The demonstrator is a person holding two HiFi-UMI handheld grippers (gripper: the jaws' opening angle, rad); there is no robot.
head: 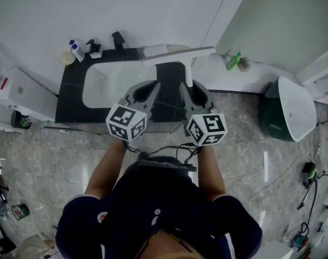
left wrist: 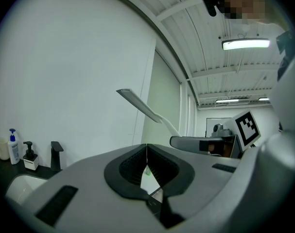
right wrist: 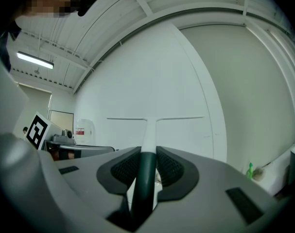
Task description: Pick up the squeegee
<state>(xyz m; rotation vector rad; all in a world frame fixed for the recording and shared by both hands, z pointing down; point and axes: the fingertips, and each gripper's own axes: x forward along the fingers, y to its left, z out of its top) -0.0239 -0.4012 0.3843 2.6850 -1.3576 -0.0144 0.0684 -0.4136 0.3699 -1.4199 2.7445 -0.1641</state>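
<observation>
Gripping the squeegee (right wrist: 151,125) by its dark handle in your right claw (right wrist: 148,155), blade crosswise ahead of the tips, hold your wrist level and squeeze firmly; your left claw (left wrist: 146,152) alongside is closed, empty.

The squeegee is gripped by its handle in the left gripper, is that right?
No: the right gripper grips the squeegee by its handle, as the right gripper view shows. The left gripper is shut with nothing in it.
</observation>
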